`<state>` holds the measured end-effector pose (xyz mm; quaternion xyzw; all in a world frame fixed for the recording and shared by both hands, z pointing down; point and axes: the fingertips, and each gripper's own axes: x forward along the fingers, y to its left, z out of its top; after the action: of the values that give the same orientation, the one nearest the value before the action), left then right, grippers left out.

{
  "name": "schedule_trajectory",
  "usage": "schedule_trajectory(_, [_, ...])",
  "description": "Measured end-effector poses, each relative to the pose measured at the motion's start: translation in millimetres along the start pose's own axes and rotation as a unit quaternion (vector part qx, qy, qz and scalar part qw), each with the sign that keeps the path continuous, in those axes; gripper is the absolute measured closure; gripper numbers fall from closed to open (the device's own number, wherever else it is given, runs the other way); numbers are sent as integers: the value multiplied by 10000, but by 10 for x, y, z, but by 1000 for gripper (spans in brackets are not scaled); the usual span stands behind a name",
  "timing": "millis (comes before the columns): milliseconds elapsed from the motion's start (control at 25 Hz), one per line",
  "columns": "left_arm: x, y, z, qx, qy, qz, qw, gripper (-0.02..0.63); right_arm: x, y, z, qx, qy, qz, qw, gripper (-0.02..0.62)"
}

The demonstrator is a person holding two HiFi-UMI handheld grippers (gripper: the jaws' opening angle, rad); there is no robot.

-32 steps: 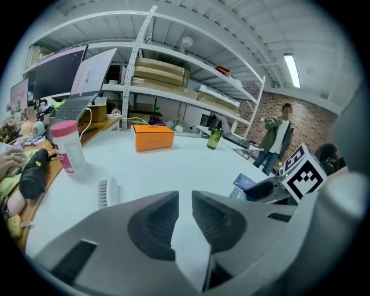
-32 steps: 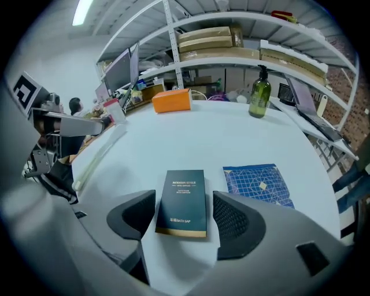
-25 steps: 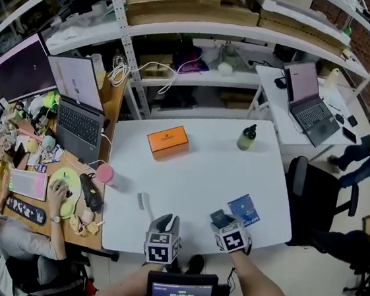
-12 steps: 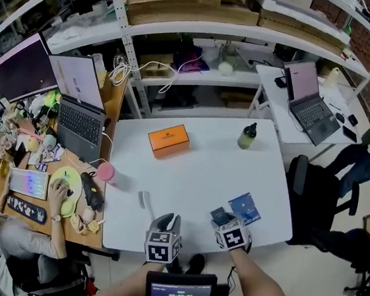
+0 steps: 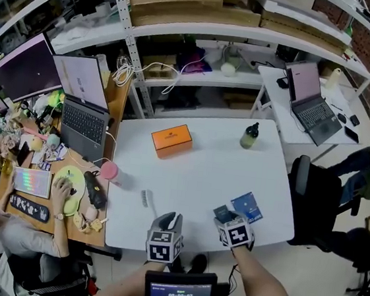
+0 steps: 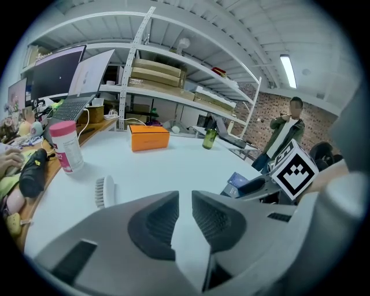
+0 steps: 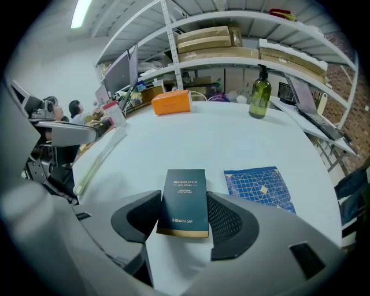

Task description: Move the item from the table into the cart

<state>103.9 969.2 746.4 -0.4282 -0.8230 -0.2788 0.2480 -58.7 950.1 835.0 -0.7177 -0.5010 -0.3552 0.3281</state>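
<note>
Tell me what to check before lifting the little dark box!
1. The box sits between the right hand-held gripper jaws: ok.
2. The pads touch both its sides: ok.
3. The packet lies apart from the box: ok.
4. The left hand-held gripper is empty: ok.
5. Where the cart stands: cannot tell, none in view.
</note>
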Motion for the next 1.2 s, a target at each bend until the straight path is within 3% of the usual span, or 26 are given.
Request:
schedule_trajectory(160, [-135,-86,261,75,-220,-10,9997,527,-381,11,239,-62,-319,-23,9995,359])
schedule_trajectory(360, [-528,-584,819,433,-805,-226,9956,548,-1255,0,540,-43,-992,-2,9951,359])
schedule_trajectory(640, [-1389,-1230,1411,745,-1717,-554,9808,595,-2566,178,769,-189,-1788,-144,9836,359])
schedule_trajectory(920, [-1723,-1553,1649,1030,-2187,-839,9667,597,-3089,322,815,-253,-2333,-221,9718,359])
schedule_trajectory(1040, [-1696,-1863,1706,1171,-2240,-1089,9614,597,-3366,136,704,-136,-2507,-474,9668,359])
schedule_trajectory(1200, [-1607,-2583,1647,1591,-2216,-1909,9430,597,-3926,-305,331,340,-2802,-1275,9508,359])
